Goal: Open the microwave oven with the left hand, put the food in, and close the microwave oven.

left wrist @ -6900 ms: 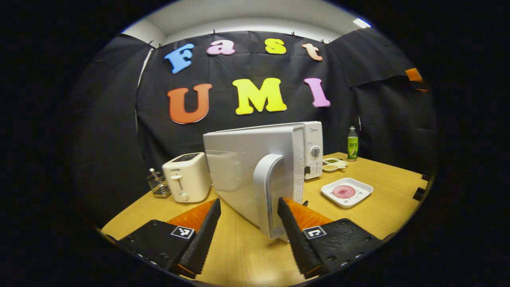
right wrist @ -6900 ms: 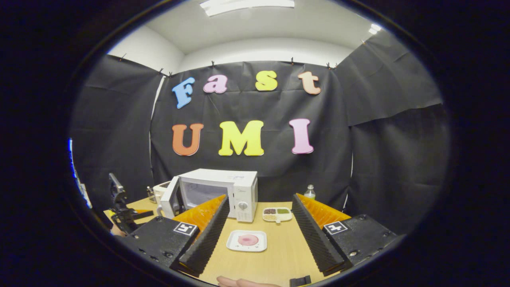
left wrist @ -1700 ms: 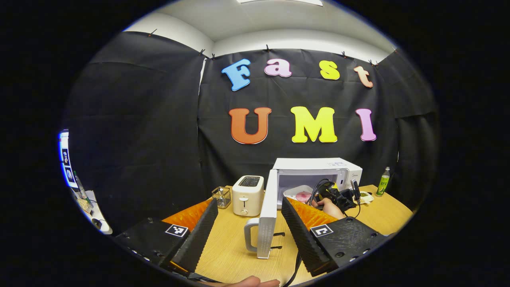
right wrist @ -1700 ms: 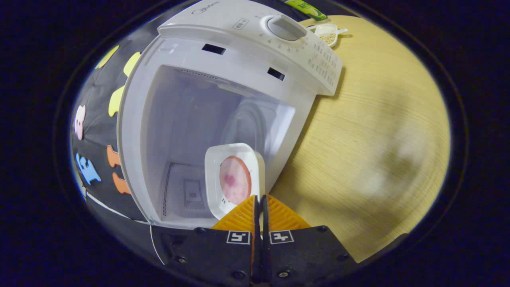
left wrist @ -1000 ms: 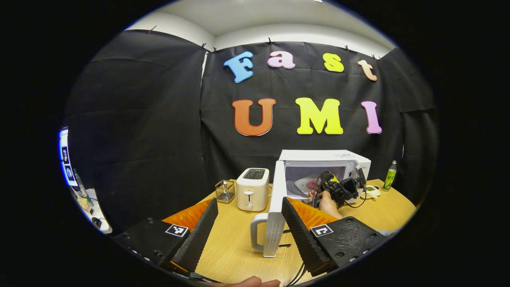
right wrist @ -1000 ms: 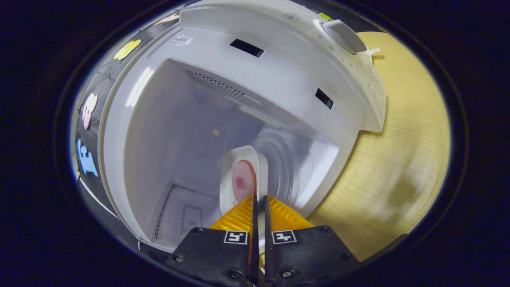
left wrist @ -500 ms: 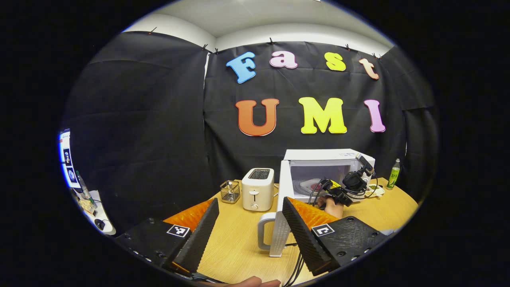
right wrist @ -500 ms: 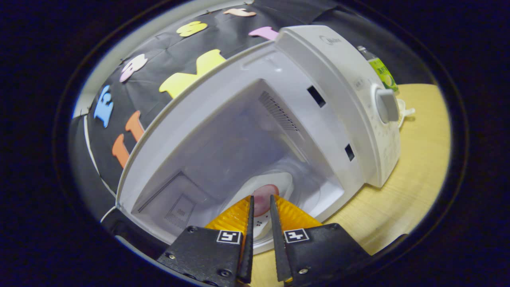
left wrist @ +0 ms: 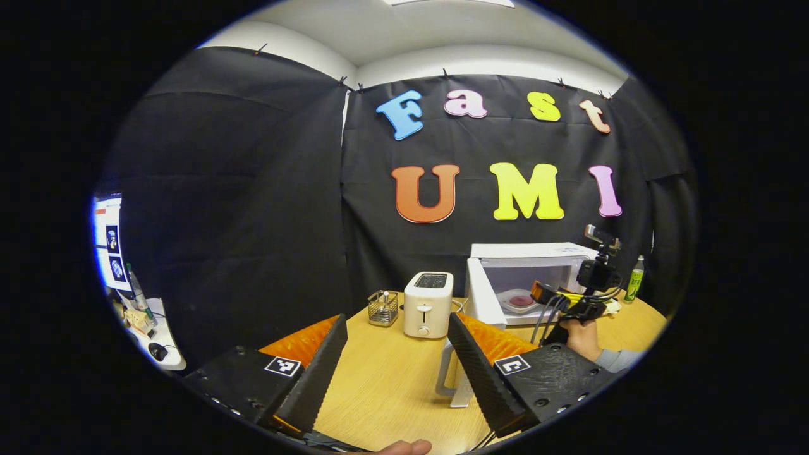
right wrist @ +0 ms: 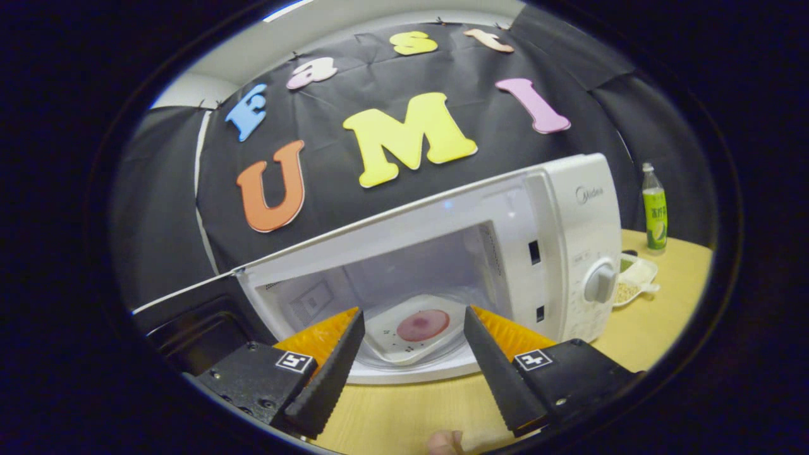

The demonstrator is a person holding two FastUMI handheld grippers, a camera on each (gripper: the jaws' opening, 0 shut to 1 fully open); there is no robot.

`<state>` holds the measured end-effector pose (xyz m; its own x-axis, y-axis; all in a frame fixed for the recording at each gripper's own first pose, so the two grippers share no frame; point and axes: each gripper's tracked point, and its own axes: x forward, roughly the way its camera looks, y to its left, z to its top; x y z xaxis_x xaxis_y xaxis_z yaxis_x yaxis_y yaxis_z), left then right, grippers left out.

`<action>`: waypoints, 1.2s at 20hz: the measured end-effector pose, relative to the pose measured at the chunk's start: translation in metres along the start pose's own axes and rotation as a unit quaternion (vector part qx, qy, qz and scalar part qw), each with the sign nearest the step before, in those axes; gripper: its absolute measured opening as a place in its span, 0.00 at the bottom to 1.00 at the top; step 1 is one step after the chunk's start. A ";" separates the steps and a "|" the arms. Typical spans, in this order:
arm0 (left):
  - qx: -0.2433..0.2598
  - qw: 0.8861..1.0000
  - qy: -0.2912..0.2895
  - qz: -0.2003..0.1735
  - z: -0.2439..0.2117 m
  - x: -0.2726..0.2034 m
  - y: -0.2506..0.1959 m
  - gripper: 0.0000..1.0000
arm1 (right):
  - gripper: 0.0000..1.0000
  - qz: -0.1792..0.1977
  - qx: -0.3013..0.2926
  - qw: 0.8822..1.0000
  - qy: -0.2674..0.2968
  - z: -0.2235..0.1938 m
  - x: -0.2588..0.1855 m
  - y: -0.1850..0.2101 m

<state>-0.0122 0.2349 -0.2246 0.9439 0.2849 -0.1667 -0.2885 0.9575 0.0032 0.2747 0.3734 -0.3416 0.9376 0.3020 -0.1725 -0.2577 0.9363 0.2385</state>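
The white microwave (right wrist: 569, 215) stands with its door (left wrist: 483, 300) swung open to the left. Inside, on the glass turntable, lies the white square plate (right wrist: 414, 328) with the pink food on it; the plate (left wrist: 518, 300) is also in the left gripper view. My right gripper (right wrist: 411, 373) is open just in front of the cavity, apart from the plate. In the left gripper view that right gripper (left wrist: 572, 303) is held by a hand before the oven. My left gripper (left wrist: 398, 379) is open and holds nothing; the door handle (left wrist: 444, 373) is beside its right finger.
A cream toaster (left wrist: 428, 303) and a small wire basket (left wrist: 381, 308) stand left of the microwave. A green bottle (right wrist: 654, 208) and a small divided dish (right wrist: 635, 278) are on the wooden table (right wrist: 657, 328) to its right. The control knob (right wrist: 600, 282) juts out.
My right gripper has opened, let go of the plate and drawn back out of the cavity. The plate now lies flat on the turntable. My left gripper has drifted left, away from the door.
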 end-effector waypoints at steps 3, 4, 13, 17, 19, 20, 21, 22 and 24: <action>-0.009 1.000 -0.002 -0.014 -0.002 0.009 0.006 0.95 | 0.92 0.028 -0.017 0.999 -0.004 0.026 -0.047 -0.003; -0.013 1.000 -0.002 -0.024 -0.004 0.016 0.005 0.95 | 1.00 0.037 -0.021 0.999 -0.005 0.034 -0.064 -0.005; 0.001 0.999 -0.004 -0.046 -0.035 0.060 0.014 0.21 | 1.00 0.062 -0.105 0.991 -0.047 0.114 -0.202 -0.057; -0.020 0.998 0.013 -0.056 -0.055 0.074 0.015 0.00 | 0.91 0.052 -0.124 0.989 -0.052 0.139 -0.235 -0.083; -0.036 0.996 0.014 -0.084 -0.061 0.076 -0.003 0.00 | 1.00 0.062 -0.118 0.990 -0.048 0.151 -0.249 -0.088; -0.038 0.994 0.019 -0.100 -0.066 0.077 -0.012 0.00 | 1.00 0.064 -0.116 0.990 -0.047 0.158 -0.254 -0.092; -0.035 0.993 0.022 -0.113 -0.071 0.076 -0.019 0.00 | 1.00 0.060 -0.117 0.990 -0.052 0.165 -0.259 -0.099; -0.030 0.993 0.020 -0.112 -0.072 0.077 -0.019 0.00 | 0.91 0.055 -0.121 0.990 -0.056 0.172 -0.264 -0.105; -0.029 0.990 0.030 -0.135 -0.086 0.075 -0.035 0.00 | 0.91 0.045 -0.126 0.989 -0.064 0.182 -0.271 -0.115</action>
<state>0.0546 0.2189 -0.3220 0.9770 0.0135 -0.2128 -0.0367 0.9937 -0.1056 0.0930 0.1508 -0.1482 0.9261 0.3756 -0.0357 -0.3759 0.9267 -0.0007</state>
